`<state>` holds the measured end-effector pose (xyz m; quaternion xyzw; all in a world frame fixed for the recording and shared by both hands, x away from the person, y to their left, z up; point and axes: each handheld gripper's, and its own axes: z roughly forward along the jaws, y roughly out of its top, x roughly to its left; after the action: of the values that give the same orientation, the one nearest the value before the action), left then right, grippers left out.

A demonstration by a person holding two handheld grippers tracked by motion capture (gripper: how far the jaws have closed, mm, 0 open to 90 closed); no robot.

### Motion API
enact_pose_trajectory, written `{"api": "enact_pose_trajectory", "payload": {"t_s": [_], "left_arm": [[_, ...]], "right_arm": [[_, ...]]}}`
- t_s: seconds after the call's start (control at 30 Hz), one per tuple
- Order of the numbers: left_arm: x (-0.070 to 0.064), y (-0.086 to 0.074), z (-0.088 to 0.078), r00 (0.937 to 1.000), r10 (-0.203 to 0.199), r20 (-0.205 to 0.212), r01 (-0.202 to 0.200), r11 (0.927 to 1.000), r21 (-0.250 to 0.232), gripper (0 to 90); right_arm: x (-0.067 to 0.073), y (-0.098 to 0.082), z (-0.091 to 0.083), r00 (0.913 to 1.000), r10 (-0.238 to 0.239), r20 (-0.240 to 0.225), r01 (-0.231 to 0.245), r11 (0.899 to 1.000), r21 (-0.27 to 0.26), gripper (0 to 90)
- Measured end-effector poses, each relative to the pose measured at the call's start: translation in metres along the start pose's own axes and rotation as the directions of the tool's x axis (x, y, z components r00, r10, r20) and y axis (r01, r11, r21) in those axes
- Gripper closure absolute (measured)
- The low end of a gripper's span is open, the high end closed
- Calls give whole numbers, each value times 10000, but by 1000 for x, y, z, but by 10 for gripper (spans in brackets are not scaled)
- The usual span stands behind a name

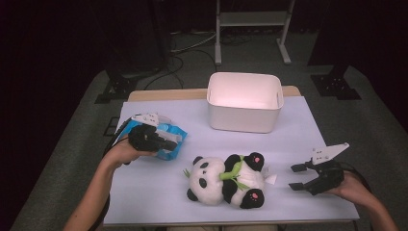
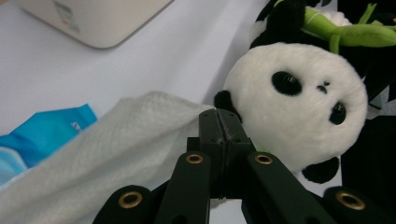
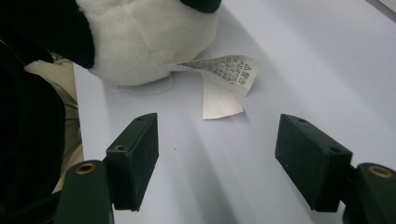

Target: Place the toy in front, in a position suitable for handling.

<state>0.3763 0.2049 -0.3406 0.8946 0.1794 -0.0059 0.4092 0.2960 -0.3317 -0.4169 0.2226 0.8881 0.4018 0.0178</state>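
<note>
A blue wipes packet [image 1: 171, 137] lies at the table's left, and my left gripper [image 1: 172, 144] rests over it. In the left gripper view the black jaws [image 2: 219, 126] are pressed together on the edge of a white wipe [image 2: 116, 154], which trails back toward the blue packet [image 2: 46, 133]. A black and white panda plush [image 1: 226, 180] with a green bamboo sprig lies on its back at the front middle; its head [image 2: 303, 102] is just beyond the left jaws. My right gripper [image 1: 300, 177] stands open to the right of the panda with nothing between its pads [image 3: 135, 158]. The panda's label [image 3: 224, 74] lies just ahead of them.
A white plastic bin [image 1: 244, 120] stands at the back middle of the white table sheet [image 1: 308, 139]. Behind the table are the legs of a metal stand [image 1: 252, 29] and cables on the floor. The table's front edge runs close under the panda.
</note>
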Motion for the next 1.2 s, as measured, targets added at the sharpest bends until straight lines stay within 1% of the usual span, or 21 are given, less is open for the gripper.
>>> {"api": "enact_pose_trajectory", "payload": {"t_s": [0.13, 0.17, 0.27, 0.4, 0.5, 0.57, 0.67, 0.77, 0.87, 0.9, 0.97, 1.03, 1.13, 1.17, 1.2], "left_arm": [[-3, 6, 1, 9998, 110, 169, -111, 9999, 85, 900], [-4, 7, 1, 9998, 74, 173, -76, 9999, 89, 900], [-5, 10, 1, 9993, 94, 353, -95, 9999, 38, 900], [-8, 15, 3, 9980, 215, 598, -215, 9998, 2, 900], [-14, 22, 7, 9951, 414, 895, -410, 9991, -60, 900], [-19, 28, 10, 9930, 596, 1022, -600, 9982, 9, 900], [-27, 38, 16, 9851, 915, 1458, -907, 9958, -125, 900], [-36, 48, 22, 9781, 1171, 1719, -1160, 9931, -162, 900], [-44, 57, 29, 9693, 1483, 1961, -1468, 9889, -220, 900], [-48, 61, 33, 9655, 1515, 2120, -1488, 9884, -287, 900], [-55, 67, 40, 9585, 1731, 2264, -1721, 9848, -240, 900], [-60, 74, 46, 9495, 1977, 2438, -1985, 9799, -213, 900], [-68, 83, 56, 9394, 2171, 2652, -2210, 9752, -155, 900], [-71, 87, 60, 9338, 2283, 2755, -2332, 9723, -154, 900], [-73, 90, 62, 9317, 2296, 2814, -2339, 9721, -185, 900]], "right_arm": [[1, 0, -1, 10000, -17, 24, 17, 10000, -7, 291], [1, 0, -1, 10000, -36, 29, 36, 10000, -25, 291], [0, 0, -3, 10000, -18, 54, 18, 10000, -47, 291], [0, -1, -3, 10000, -11, 56, 12, 10000, -51, 291], [0, 0, -3, 10000, -9, 51, 9, 10000, -53, 291], [0, 0, -3, 10000, -8, 51, 8, 10000, -44, 291], [1, 1, -4, 10000, -40, 73, 40, 10000, -34, 291], [1, 2, -6, 9999, -90, 112, 91, 9999, -103, 291], [2, 2, -7, 9999, -51, 132, 53, 9999, -144, 291], [2, 2, -7, 9999, -75, 142, 78, 9998, -169, 291], [2, 2, -7, 9999, -97, 141, 100, 9997, -228, 291], [3, 2, -7, 9999, -113, 126, 116, 9996, -243, 291], [3, 1, -7, 9999, -107, 133, 110, 9996, -254, 291], [3, 1, -8, 9999, -98, 139, 102, 9997, -242, 291], [3, 0, -8, 9998, -101, 155, 105, 9996, -261, 291]]}}
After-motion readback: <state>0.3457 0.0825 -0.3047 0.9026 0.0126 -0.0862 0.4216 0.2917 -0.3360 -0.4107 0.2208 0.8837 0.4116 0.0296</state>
